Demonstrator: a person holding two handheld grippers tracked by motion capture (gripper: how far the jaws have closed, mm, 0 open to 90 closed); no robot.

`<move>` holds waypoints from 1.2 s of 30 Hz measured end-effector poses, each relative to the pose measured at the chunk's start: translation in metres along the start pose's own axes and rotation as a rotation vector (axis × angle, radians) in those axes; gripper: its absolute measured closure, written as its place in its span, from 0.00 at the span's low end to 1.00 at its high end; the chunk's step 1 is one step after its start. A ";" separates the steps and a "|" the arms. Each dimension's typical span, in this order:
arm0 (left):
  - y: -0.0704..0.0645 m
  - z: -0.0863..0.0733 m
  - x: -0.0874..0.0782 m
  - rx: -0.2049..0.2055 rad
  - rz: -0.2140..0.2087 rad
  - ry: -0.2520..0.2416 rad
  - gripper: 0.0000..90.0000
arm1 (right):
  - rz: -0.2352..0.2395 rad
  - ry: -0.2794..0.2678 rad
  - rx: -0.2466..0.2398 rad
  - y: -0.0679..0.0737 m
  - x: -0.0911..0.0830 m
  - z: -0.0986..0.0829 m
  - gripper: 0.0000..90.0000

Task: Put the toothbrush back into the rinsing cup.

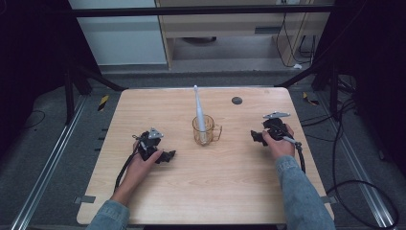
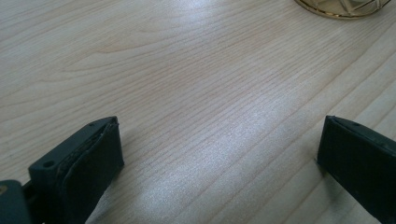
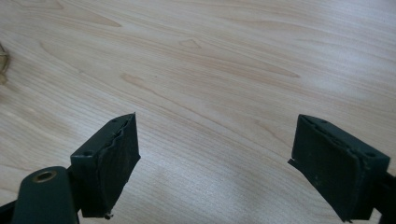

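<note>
Right now, as seen from beside the worktop (image 1: pixel 158 206):

Cup: an amber see-through cup (image 1: pixel 205 130) stands upright near the middle of the worktop, its handle turned toward the right tongs.

Toothbrush: a white toothbrush (image 1: pixel 198 109) stands in the cup, its thick end down and its thin head leaning out over the cup's far rim. I'd say the cup is what keeps it standing.

Left tongs: the left tongs (image 1: pixel 168 155) rest low on the wood, to the left of the cup and a little nearer the person, pointing toward it. Their jaws are spread wide with nothing between them. In the left gripper view the cup's base (image 2: pixel 343 7) sits just ahead, apart from the jaws.

Right tongs: the right tongs (image 1: pixel 256 136) lie to the right of the cup, about level with it, also aimed at it. They are spread wide too, over bare wood.

Why so: both seem parked on either side of the cup, ready to reach in.

Black dot: a small dark disc (image 1: pixel 236 100) lies beyond the cup, toward the far edge.
</note>
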State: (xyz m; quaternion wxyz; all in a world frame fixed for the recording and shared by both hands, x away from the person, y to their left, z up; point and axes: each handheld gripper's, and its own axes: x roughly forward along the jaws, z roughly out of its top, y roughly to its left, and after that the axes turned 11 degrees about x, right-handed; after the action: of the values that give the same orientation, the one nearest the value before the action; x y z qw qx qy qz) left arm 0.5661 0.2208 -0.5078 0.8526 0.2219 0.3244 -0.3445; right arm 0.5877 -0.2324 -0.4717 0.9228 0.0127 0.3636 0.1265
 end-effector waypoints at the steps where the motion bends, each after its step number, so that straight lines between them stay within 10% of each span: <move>1: 0.000 0.000 0.000 0.000 0.000 0.000 0.00 | -0.001 0.005 0.011 -0.002 0.003 -0.001 0.16; 36: 0.000 0.000 0.000 0.000 0.000 0.001 0.00 | -0.061 -0.019 0.176 -0.024 0.033 -0.009 0.07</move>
State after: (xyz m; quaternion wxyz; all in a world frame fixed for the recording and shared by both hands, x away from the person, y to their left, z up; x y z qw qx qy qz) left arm 0.5661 0.2208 -0.5077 0.8524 0.2223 0.3249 -0.3443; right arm 0.6107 -0.2486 -0.5033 0.9250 0.0837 0.3647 0.0659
